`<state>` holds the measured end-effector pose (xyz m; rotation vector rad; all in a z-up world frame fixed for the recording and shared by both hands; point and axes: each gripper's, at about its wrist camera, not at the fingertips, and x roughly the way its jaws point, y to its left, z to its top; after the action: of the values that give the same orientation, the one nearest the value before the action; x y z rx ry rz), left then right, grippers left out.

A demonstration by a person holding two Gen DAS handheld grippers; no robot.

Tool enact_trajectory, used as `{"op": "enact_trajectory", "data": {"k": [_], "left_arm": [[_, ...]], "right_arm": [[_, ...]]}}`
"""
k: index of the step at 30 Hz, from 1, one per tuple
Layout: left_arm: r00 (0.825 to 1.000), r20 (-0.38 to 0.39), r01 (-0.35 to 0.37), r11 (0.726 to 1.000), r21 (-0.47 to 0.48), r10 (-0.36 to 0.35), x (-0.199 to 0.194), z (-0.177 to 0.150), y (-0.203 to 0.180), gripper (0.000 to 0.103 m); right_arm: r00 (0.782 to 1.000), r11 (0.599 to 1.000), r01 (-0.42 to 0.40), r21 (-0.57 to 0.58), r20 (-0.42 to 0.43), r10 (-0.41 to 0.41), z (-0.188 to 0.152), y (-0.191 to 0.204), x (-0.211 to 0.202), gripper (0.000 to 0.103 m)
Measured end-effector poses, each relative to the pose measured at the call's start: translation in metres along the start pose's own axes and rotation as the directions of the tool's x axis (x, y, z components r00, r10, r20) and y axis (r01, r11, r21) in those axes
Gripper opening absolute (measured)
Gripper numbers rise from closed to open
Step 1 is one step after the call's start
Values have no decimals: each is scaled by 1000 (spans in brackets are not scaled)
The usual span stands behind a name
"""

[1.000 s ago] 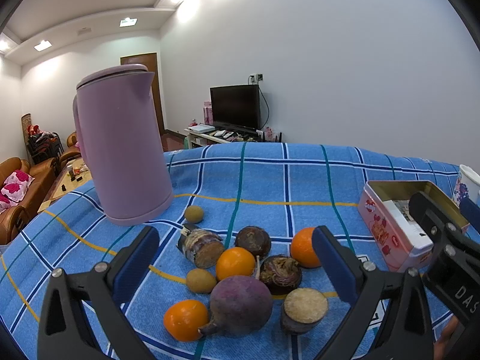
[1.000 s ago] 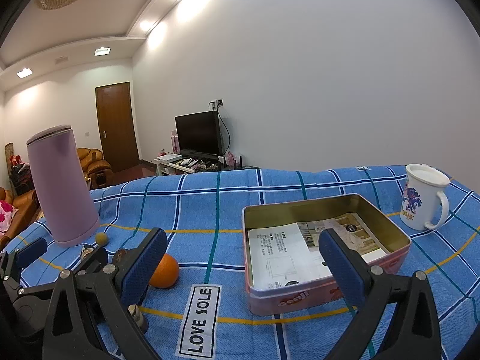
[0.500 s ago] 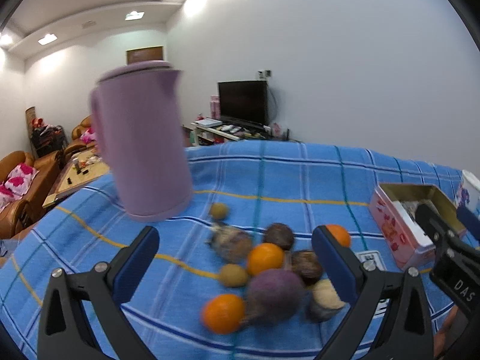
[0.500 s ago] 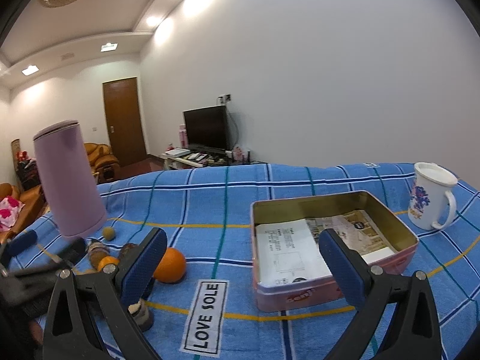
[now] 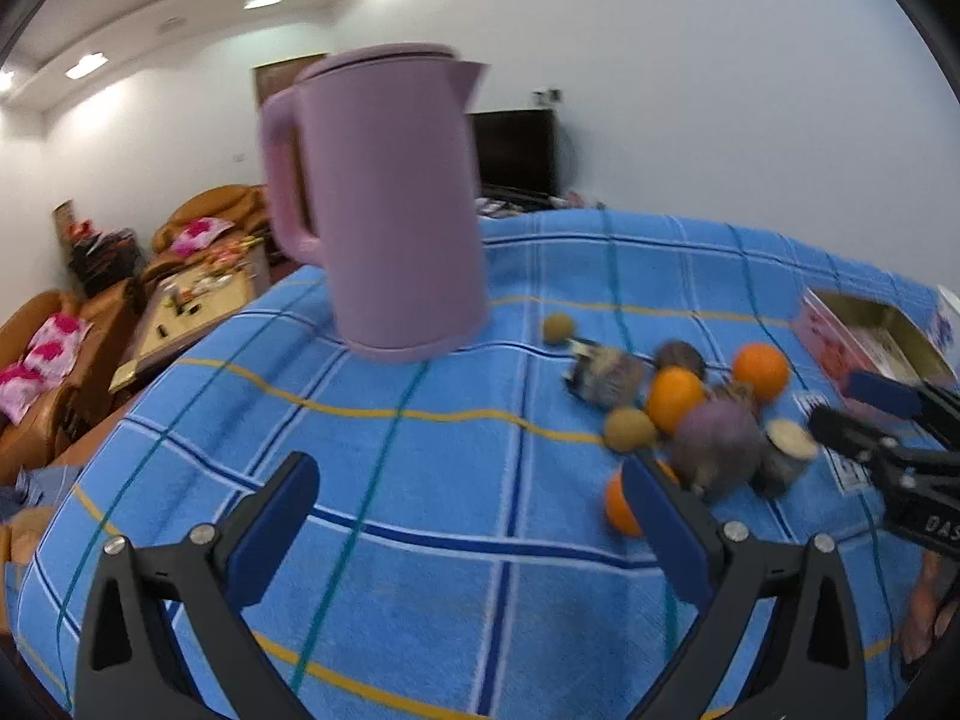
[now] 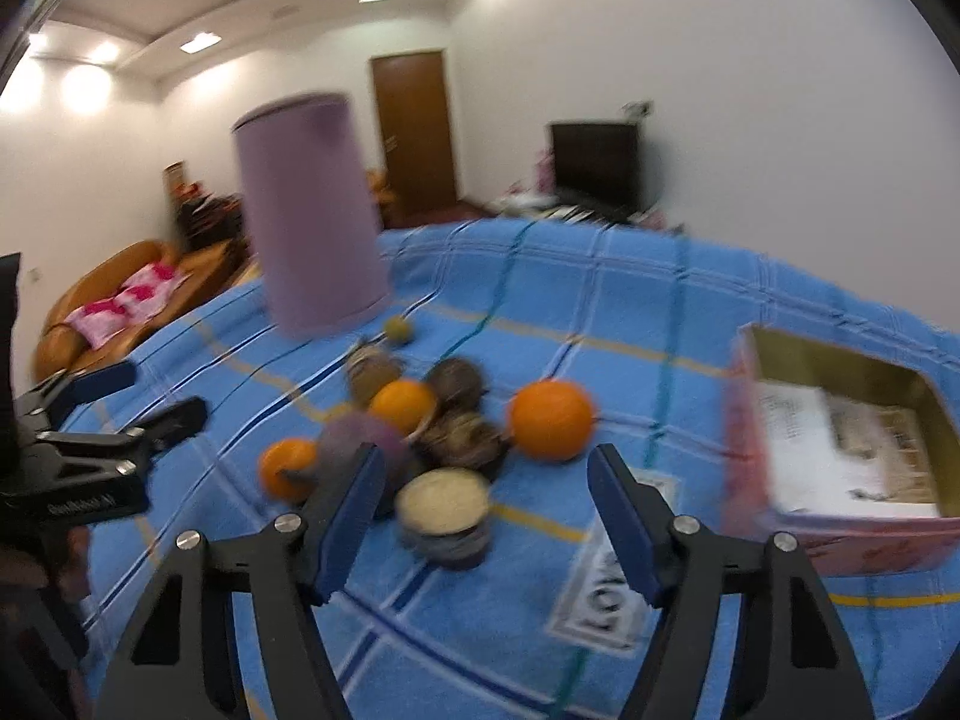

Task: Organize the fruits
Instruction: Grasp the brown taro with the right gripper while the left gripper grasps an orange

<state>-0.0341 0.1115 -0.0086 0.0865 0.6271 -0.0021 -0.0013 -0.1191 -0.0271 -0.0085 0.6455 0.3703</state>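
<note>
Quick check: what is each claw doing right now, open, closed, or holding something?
Left claw: open, holding nothing, only the blue cloth between its fingers.
Right claw: closing, nothing gripped; the cut fruit sits just beyond.

Readable text is scarce and blurred

White letters "DAS" stand on the right gripper's black body at four o'clock; the cloth label shows only "LO", at five o'clock.

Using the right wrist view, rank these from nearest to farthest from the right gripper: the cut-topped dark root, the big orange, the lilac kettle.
From the right gripper, whose jaws are closing on nothing:
1. Cut-topped dark root, between the fingers.
2. Big orange, just beyond, slightly right.
3. Lilac kettle, far back, left.
</note>
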Motion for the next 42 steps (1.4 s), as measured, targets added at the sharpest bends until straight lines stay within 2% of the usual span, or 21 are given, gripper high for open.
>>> {"op": "enact_trajectory", "data": {"k": [2, 3, 6, 13, 17, 22, 24, 25, 28, 30, 31, 36, 40, 42], "left_arm": [[999, -2, 37, 998, 48, -37, -2, -1, -9, 102], [999, -10, 52, 996, 66, -52, -2, -1, -13, 101], [995, -61, 85, 990, 113, -79, 4, -2, -23, 100], [987, -136, 105, 985, 140, -85, 25, -5, -39, 99], [984, -159, 106, 984, 141, -83, 34, -1, -42, 99], [973, -204, 139, 980, 139, -109, 50, 1, -46, 84], [964, -239, 153, 979, 136, -118, 58, -2, -47, 72], [958, -253, 171, 978, 120, -136, 61, -2, -47, 70], [954, -249, 196, 976, 95, -168, 64, 1, -46, 55], [947, -258, 219, 972, 83, -191, 67, 2, -47, 40], [945, -260, 228, 970, 80, -200, 66, 2, -47, 38], [950, -247, 208, 977, 51, -190, 65, 3, -40, 37], [970, -172, 176, 984, 3, -173, 50, 5, -24, 37], [979, -130, 154, 988, -10, -154, 39, 7, -15, 37]], "right_arm": [[998, 999, -31, -19, -46, 30, -2, 6, 9, 70], [997, 999, -32, -33, -66, 30, -3, 10, 12, 66], [993, 998, -43, -52, -115, 37, -3, 15, 19, 60], [975, 999, -41, -28, -222, 33, -7, 10, 36, 43], [971, 999, -40, -19, -238, 34, -9, 7, 36, 43], [983, 1000, -16, 7, -183, 18, -8, -3, 20, 42], [988, 1000, 3, 19, -154, 0, -7, -9, 14, 38], [989, 1000, 5, 29, -145, 0, -6, -12, 14, 35], [993, 998, -4, 63, -115, 12, -2, -18, 10, 35], [993, 998, 0, 56, -116, 6, -1, -18, 10, 35], [992, 999, 4, 50, -124, 3, -2, -17, 11, 35], [989, 999, -6, 45, -148, 12, -4, -17, 16, 35], [987, 999, -7, 45, -158, 14, -4, -18, 18, 39], [979, 998, -16, 57, -202, 27, -7, -19, 26, 43]]}}
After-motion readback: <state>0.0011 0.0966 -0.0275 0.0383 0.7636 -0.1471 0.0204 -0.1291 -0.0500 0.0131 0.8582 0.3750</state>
